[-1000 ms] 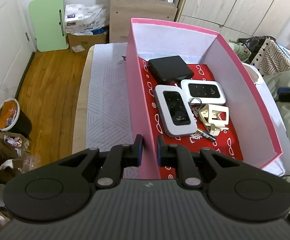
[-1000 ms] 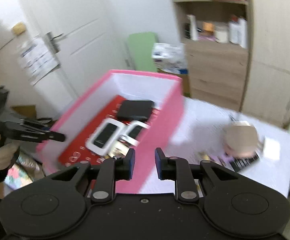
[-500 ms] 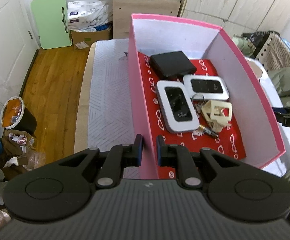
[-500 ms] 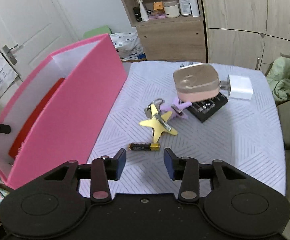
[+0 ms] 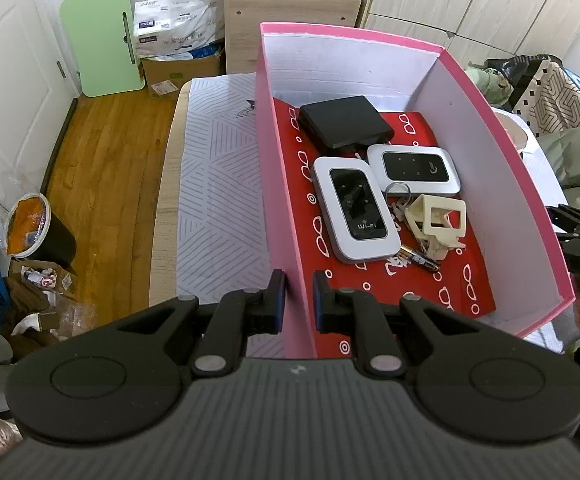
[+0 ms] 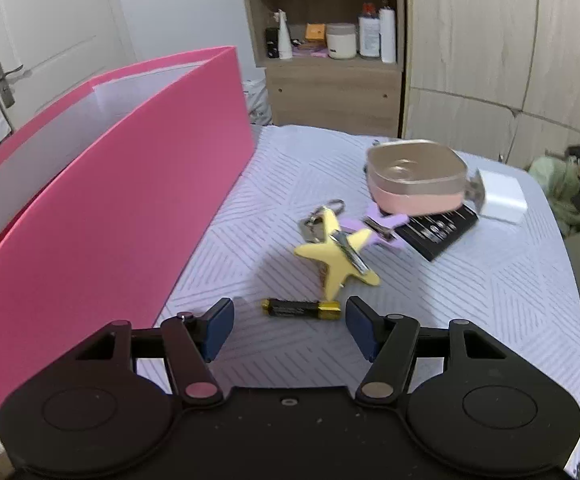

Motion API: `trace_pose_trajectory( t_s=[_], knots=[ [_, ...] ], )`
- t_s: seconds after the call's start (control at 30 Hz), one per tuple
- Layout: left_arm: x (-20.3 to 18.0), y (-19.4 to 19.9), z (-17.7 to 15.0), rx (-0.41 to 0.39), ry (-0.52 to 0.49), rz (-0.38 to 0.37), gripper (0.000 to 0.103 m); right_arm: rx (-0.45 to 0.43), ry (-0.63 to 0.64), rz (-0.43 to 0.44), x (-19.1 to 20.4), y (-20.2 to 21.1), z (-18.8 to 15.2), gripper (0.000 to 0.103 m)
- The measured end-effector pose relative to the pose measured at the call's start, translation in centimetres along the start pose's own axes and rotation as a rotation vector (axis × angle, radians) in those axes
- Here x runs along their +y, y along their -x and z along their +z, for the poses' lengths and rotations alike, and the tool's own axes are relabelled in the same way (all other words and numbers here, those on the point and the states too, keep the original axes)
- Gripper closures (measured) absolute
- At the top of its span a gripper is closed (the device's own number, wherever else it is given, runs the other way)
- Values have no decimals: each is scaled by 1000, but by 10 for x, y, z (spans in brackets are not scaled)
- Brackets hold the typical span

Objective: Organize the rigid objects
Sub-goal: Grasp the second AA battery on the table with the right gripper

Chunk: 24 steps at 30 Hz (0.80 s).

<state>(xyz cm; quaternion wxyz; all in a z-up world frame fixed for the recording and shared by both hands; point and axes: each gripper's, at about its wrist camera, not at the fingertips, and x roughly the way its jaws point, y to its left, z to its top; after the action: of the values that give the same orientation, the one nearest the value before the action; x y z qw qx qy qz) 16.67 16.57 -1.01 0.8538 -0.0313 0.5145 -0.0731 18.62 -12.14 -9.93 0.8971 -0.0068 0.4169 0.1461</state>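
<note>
Green board (image 5: 97, 38), bin (image 5: 35, 232), shelves (image 6: 326, 16)

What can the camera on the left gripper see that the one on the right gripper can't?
Only the left wrist view looks into the box: a black device, two white Wi-Fi routers, a cream plastic frame and a battery, with the left gripper shut on the box wall. Only the right wrist view shows the loose battery by the opening right gripper, a yellow star keychain and a pink case. Both show the pink box.

Both tools (image 5: 298, 296) (image 6: 289, 324) black, blue pads (image 6: 219, 326), silver pivot screws
</note>
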Motion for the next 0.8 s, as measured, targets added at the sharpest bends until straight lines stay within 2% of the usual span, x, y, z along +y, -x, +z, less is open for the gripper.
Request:
trace_pose_trajectory(
  t_s=[0.17, 0.23, 0.27, 0.33, 0.43, 0.53, 0.67, 0.8],
  knots=[
    [1, -1, 0, 0, -1, -3, 90, -14, 33, -49, 5, -2, -2, 37],
    [3, -2, 1, 3, 7, -12, 90, -16, 36, -53, 4, 0, -2, 44],
    [4, -2, 1, 4, 10, -15, 90, -16, 40, -56, 3, 0, -1, 52],
    [4, -2, 1, 2, 7, -13, 90, -11, 25, -44, -4, 2, 0, 55],
    [4, -3, 1, -3, 4, -13, 90, 1, -16, 8, -14, 7, 1, 55],
    [5, -3, 1, -1, 19, -16, 90, -10, -79, 98, -20, 17, 3, 55],
    [-2, 1, -1, -21, 5, 8, 90, -90, -42, 114, -8, 45, 14, 55],
    [-1, 2, -2, -27, 9, 10, 92, -187, 32, 179, 14, 79, 33, 55]
  ],
)
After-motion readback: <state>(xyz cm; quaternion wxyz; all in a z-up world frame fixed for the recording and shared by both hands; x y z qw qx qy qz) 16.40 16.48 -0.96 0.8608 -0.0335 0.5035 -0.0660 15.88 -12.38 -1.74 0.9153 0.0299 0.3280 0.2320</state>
